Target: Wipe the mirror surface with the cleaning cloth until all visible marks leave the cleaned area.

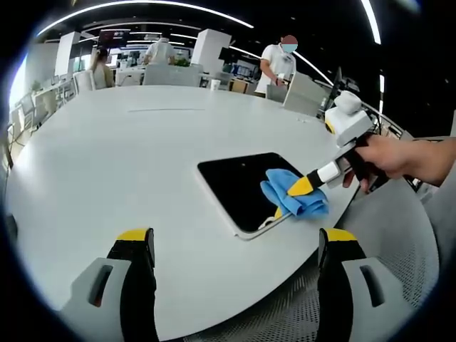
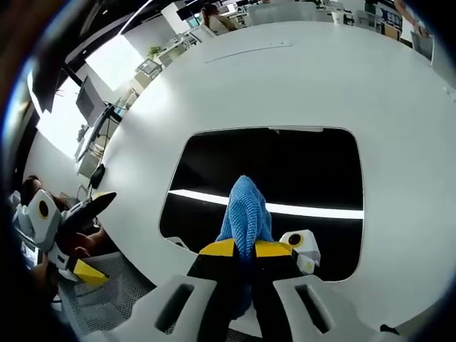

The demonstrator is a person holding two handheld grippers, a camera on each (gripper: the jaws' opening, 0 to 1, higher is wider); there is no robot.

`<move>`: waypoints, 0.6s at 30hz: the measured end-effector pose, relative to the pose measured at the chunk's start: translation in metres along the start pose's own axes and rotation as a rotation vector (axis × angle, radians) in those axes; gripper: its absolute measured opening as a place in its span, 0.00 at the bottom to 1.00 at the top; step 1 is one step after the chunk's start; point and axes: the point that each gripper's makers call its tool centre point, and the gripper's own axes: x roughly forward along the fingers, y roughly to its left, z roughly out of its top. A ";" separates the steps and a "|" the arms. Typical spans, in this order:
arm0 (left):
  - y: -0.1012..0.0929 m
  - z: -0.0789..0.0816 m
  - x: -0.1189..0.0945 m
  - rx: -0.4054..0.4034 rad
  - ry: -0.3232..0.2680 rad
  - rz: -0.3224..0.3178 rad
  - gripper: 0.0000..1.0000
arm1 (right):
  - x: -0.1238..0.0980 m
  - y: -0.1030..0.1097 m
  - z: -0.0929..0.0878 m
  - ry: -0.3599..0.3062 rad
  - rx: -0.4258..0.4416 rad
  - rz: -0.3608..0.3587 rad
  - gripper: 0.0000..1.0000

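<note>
The big white round table carries the whole work, and on it, close to the near edge, lies the mirror, a dark flat rectangle with a pale frame. In the right gripper view the mirror reflects a long bright line of a ceiling lamp. I cannot tell from these pictures if marks remain on the glass.

The step in hand is, in my judgement, the wiping itself. The blue cleaning cloth rests on the mirror at its near right corner, partly over the frame. The next move probably calls for dragging the cloth across the rest of the dark surface with even pressure, because most of the glass is not under the cloth, and the mirror could slide towards the table edge if it is pushed too hard.

The right claw is pressed together on the cleaning cloth; its yellow tips pinch the fold from both sides. In the left gripper view the right claw reaches down to the cloth from the right, held by a hand.

The left claw is spread wide, holds nothing, and hovers over the table edge, apart from the mirror.
</note>
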 end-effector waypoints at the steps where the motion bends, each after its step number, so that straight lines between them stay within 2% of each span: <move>1: 0.000 0.000 0.000 0.000 0.000 0.000 0.94 | 0.000 0.000 0.000 0.001 0.002 -0.001 0.02; 9: 0.000 0.000 0.000 0.000 0.001 -0.003 0.94 | 0.001 -0.001 0.004 0.002 0.006 -0.009 0.02; 18: -0.001 0.000 0.000 0.002 0.004 -0.009 0.94 | 0.006 -0.006 0.017 -0.012 -0.010 -0.024 0.02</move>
